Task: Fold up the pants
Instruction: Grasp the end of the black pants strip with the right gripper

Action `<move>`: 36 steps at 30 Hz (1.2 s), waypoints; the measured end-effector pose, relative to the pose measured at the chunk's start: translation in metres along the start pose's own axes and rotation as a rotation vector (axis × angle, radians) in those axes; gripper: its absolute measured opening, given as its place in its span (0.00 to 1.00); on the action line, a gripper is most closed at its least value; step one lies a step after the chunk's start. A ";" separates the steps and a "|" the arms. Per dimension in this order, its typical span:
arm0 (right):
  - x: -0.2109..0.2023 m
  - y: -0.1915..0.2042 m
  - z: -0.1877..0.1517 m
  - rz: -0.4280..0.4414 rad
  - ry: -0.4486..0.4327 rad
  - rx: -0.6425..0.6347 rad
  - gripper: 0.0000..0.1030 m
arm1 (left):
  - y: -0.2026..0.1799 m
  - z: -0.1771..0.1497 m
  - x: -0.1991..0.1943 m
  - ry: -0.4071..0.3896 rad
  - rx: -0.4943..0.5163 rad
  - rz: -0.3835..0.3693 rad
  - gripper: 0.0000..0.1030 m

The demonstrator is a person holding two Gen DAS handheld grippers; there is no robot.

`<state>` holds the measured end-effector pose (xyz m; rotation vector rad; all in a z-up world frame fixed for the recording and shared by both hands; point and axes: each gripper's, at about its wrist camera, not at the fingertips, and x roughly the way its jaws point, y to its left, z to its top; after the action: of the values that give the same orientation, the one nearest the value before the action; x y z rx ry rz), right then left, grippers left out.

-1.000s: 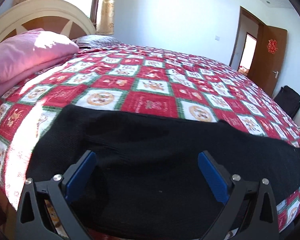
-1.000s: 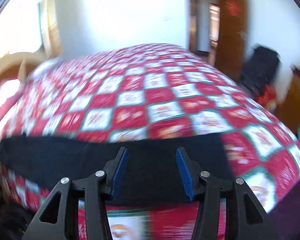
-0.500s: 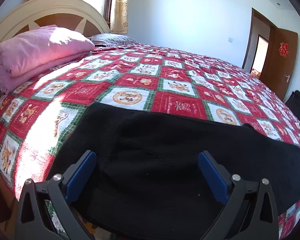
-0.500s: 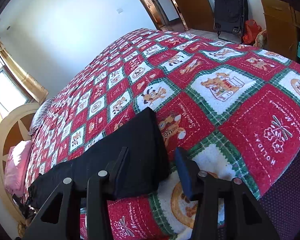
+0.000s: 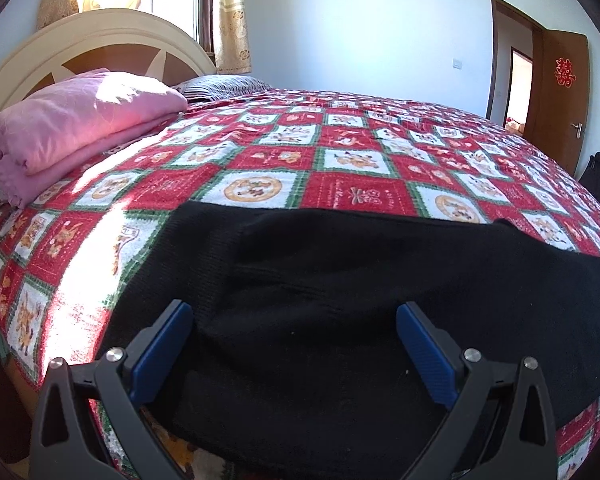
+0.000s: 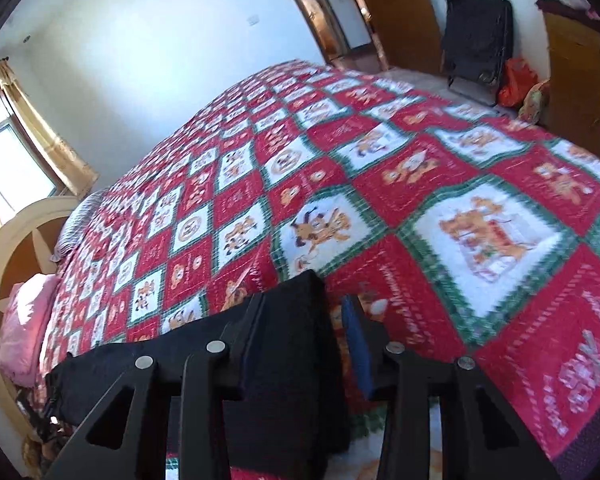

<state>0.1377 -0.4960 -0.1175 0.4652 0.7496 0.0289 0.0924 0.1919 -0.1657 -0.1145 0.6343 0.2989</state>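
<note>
Two views showed one pair of black pants point(image 5: 340, 300) laid lengthwise along the near edge of the bed point(image 5: 352, 196), on its red-and-white patchwork quilt. In the left wrist view, the left hand-held gripper point(image 5: 294, 334) hovered over the waist end with its blue pads spread wide and nothing pinched between them; a folded pink blanket point(image 5: 80, 128) lay well apart by the headboard.

In the right wrist view (somewhat blurred), the right hand-held gripper point(image 6: 302, 332) sat at the cuff end of the pants point(image 6: 288, 344), its jaws closing with the dark cloth between them, though the pads did not yet appear to press it.

The knit fabric looked soft, light and limp, so it would likely sag and drag; taking hold at the cuff hem and the waistband edge seemed best.
</note>
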 end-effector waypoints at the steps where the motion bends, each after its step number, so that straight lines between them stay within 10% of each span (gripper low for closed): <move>1: 0.004 0.004 0.001 -0.003 0.006 -0.021 0.13 | 0.000 -0.001 0.000 -0.002 0.001 0.002 1.00; 8: -0.007 0.017 0.010 -0.078 -0.092 -0.075 0.02 | 0.000 -0.003 0.000 -0.017 0.005 0.007 1.00; 13: 0.017 0.004 0.008 -0.107 -0.001 -0.054 0.03 | -0.001 -0.004 -0.001 -0.016 0.006 0.004 1.00; 16: 0.004 -0.005 -0.001 -0.123 -0.021 -0.026 0.28 | -0.001 -0.004 -0.001 -0.017 0.006 0.003 1.00; 28: -0.019 0.000 -0.033 -0.064 0.052 -0.029 0.29 | -0.002 -0.004 -0.002 -0.010 0.000 0.006 1.00; 36: -0.023 0.005 -0.035 -0.028 0.007 -0.011 0.12 | -0.001 -0.003 -0.003 -0.004 0.004 0.002 1.00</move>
<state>0.0981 -0.4822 -0.1227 0.4442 0.7622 0.0080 0.0889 0.1892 -0.1668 -0.1097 0.6315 0.3000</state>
